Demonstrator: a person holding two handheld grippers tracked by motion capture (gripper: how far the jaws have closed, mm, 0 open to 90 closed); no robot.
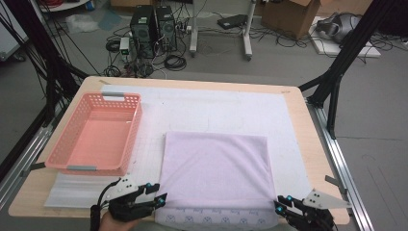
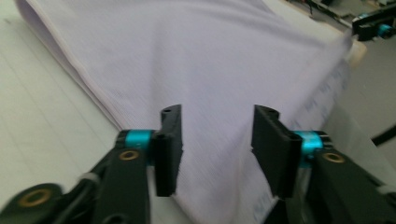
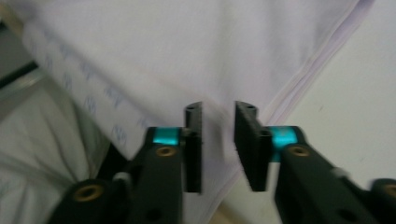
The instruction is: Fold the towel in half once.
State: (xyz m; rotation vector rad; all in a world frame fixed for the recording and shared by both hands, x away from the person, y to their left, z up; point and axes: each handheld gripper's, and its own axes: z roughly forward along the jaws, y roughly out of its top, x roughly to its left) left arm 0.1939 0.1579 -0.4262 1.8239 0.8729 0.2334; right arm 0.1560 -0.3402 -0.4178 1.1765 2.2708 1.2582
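Observation:
A folded lilac cloth (image 1: 216, 168) lies flat on the front middle of the table, with a printed white hem (image 1: 216, 217) along its near edge. My left gripper (image 1: 160, 191) sits at the cloth's near left corner. In the left gripper view its jaws (image 2: 217, 135) stand open, apart from the cloth (image 2: 187, 60) lying beneath and beyond them. My right gripper (image 1: 279, 202) is at the near right corner. Its jaws (image 3: 219, 135) stand open with a narrow gap, and the cloth's corner edge (image 3: 187, 46) runs under them without being pinched.
A pink plastic basket (image 1: 62, 144) stands at the left, with nothing in it. A white mat (image 1: 216, 106) covers the wooden tabletop (image 1: 317, 159). Black frame legs and cables stand beyond the table's far edge.

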